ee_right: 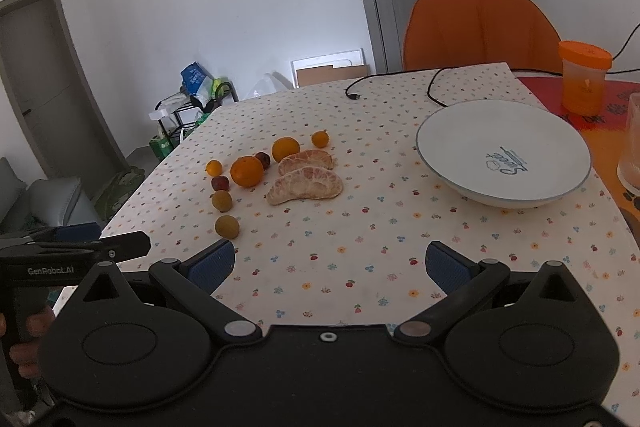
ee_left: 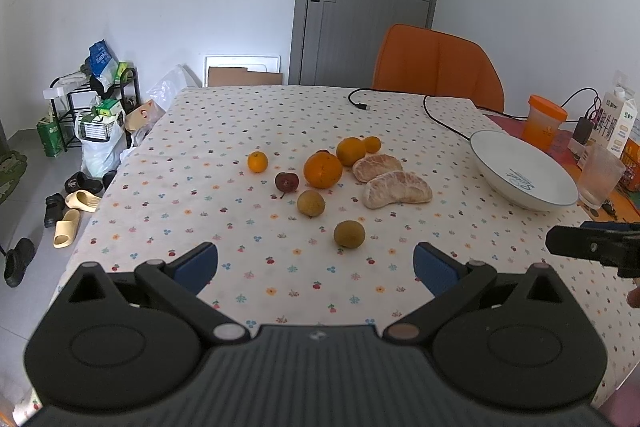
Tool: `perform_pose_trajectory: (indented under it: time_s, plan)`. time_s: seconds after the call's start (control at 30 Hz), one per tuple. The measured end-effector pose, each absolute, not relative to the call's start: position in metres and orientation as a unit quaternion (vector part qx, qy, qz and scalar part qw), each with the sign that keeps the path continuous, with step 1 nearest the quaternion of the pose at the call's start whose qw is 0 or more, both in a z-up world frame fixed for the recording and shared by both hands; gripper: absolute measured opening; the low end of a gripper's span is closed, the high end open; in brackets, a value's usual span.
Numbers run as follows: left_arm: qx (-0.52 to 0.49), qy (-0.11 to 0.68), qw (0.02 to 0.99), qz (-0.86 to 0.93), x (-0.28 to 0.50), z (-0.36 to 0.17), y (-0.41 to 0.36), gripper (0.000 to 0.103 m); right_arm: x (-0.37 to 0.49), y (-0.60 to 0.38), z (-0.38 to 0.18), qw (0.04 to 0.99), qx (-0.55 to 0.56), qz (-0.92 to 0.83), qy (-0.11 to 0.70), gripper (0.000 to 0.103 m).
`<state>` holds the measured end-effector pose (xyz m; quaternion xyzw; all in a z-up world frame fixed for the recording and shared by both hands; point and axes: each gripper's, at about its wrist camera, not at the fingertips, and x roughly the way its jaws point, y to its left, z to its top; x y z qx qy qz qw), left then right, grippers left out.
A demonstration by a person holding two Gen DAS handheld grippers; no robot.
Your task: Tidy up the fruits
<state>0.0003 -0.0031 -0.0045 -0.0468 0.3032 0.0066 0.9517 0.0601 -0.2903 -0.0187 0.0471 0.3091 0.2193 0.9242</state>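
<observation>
With both the left gripper (ee_left: 316,267) and right gripper (ee_right: 330,267) wide open and empty, the nearest brown fruit (ee_left: 349,233) (round, liable to roll) wants a centred pinch before going to the bowl (ee_right: 440,163)

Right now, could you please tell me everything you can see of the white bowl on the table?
The white bowl is wide and shallow, looks ceramic, with a thin blue-grey rim line and blue lettering reading "Sweet" printed inside. It sits upright and empty on the dotted tablecloth, toward the table's right side, apart from the fruit. A black cable lies just behind it, and an orange-lidded jar stands beyond. Nothing visibly touches it but the cloth.
</observation>
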Motion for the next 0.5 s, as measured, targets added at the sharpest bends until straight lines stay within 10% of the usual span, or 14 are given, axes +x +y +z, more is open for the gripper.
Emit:
perform_pose_trajectory:
  time_s: [0.5]
  plan:
    - [-0.049,0.295,0.954,-0.012,0.018,-0.012,-0.001,0.103,0.073,-0.282,-0.027,0.92,0.048,0.244,0.303,0.103]
